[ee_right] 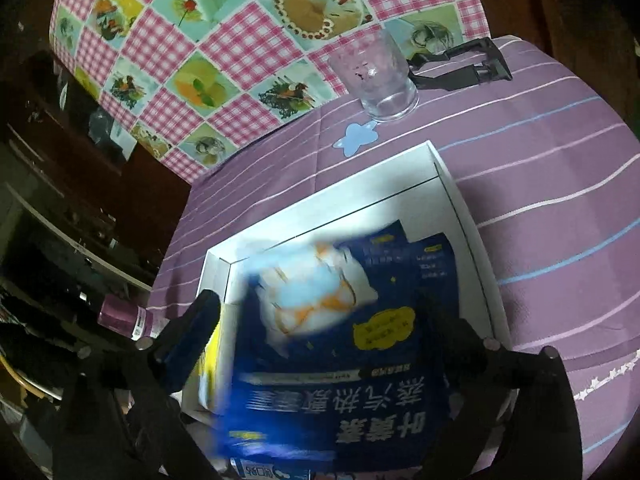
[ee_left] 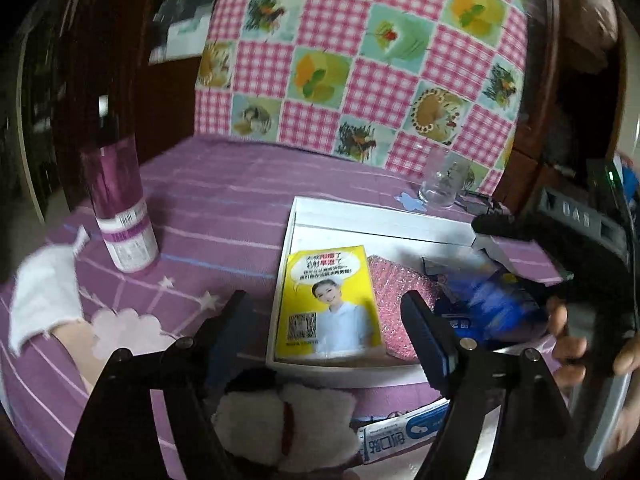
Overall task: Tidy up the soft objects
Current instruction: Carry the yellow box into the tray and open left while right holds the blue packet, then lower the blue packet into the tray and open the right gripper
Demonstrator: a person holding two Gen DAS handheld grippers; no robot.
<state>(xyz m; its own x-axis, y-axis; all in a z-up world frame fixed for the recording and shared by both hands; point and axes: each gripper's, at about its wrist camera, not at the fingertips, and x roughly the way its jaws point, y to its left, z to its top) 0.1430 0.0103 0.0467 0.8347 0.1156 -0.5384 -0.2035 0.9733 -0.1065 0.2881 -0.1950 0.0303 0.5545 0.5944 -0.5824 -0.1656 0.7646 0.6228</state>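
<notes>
An open white box [ee_left: 360, 216] lies on the purple bedspread. Inside it are a yellow packet [ee_left: 332, 300], a pink glitter pouch [ee_left: 392, 280] and blue packets. My left gripper [ee_left: 328, 320] stands open over the box's near edge, its pads touching nothing. A white plush toy [ee_left: 280, 420] lies just below it, between the gripper's arms, and a blue-and-white sachet [ee_left: 400, 432] lies beside the toy. My right gripper [ee_right: 320, 316] is open above the box [ee_right: 472, 220]. A blurred blue packet [ee_right: 340, 380] sits loose between its wide jaws.
A purple bottle [ee_left: 120, 208] stands at the left and an empty glass [ee_right: 380, 80] behind the box, with a black stand [ee_right: 472, 64] beyond it. A pink checked pillow [ee_left: 360, 60] leans at the back. A white-gloved hand [ee_left: 44, 296] rests at the left edge.
</notes>
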